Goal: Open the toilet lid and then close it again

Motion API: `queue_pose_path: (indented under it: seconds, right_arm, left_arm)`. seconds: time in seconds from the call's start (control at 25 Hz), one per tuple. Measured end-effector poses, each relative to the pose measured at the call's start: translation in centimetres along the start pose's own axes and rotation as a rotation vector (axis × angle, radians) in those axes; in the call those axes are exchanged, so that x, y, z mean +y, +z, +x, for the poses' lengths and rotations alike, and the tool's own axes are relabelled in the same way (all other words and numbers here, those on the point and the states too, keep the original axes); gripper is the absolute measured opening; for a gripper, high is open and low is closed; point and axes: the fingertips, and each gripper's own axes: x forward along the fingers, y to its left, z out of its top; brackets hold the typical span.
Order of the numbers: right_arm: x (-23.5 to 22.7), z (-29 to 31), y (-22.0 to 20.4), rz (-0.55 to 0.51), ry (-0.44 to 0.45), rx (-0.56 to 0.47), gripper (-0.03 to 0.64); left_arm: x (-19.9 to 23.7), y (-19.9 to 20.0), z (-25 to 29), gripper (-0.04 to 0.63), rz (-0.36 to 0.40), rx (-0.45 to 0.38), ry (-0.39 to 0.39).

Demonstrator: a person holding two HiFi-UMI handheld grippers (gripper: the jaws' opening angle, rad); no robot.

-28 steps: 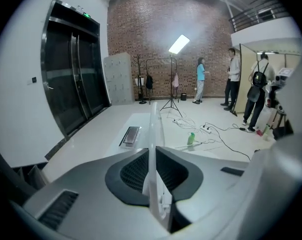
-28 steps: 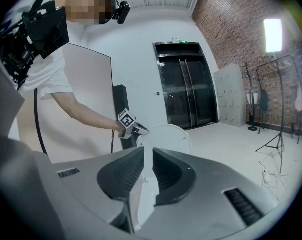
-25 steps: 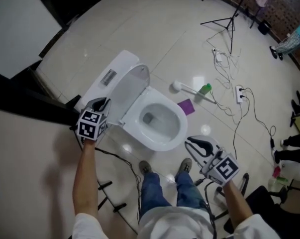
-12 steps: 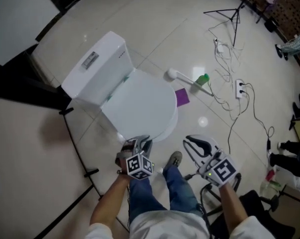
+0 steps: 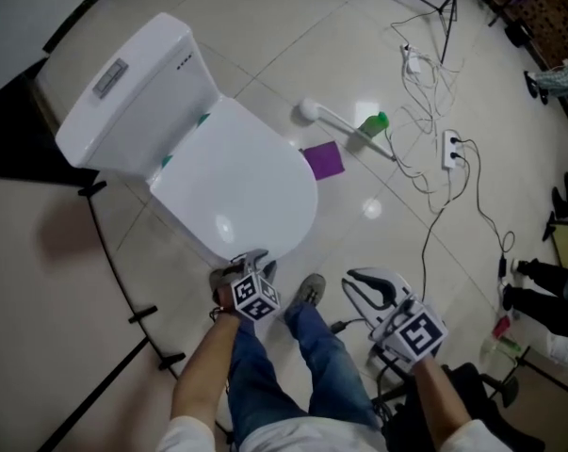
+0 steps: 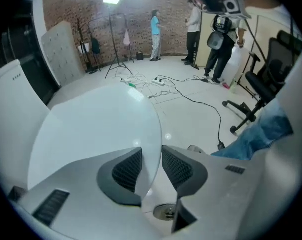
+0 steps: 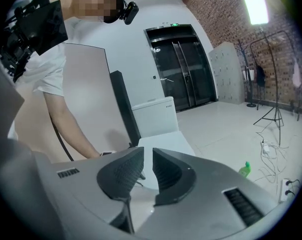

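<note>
The white toilet stands with its lid down flat over the bowl, the tank behind it. My left gripper is at the lid's front edge and points steeply down. In the left gripper view the lid fills the left side and its rim runs down between the jaws. The left gripper has just been opening and its pads stand apart from the rim. My right gripper hangs off to the right of the toilet, shut on nothing. The right gripper view shows that gripper aimed toward the toilet.
A toilet brush, a green bottle and a purple square lie on the tile floor right of the toilet. Cables and a power strip trail beyond them. The person's jeans are in front, an office chair at the right.
The lid has gone from upright to flat over the bowl. My left gripper moved from beside the tank down to the lid's front edge. The right gripper sank a little.
</note>
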Motion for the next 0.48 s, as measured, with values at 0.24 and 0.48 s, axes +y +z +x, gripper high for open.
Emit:
queue_pose_path:
  seconds: [0.24, 0.48]
  right_arm:
    - [0.1, 1.0, -2.1, -0.010, 0.023, 0.024, 0.057]
    - [0.1, 1.2, 0.3, -0.051, 0.014, 0.017, 0.057]
  left_arm:
    - [-0.1, -0.7, 1.9, 0.120, -0.078, 0.001, -0.072]
    - [-0.1, 4.3, -2.9, 0.120, -0.091, -0.191, -0.077]
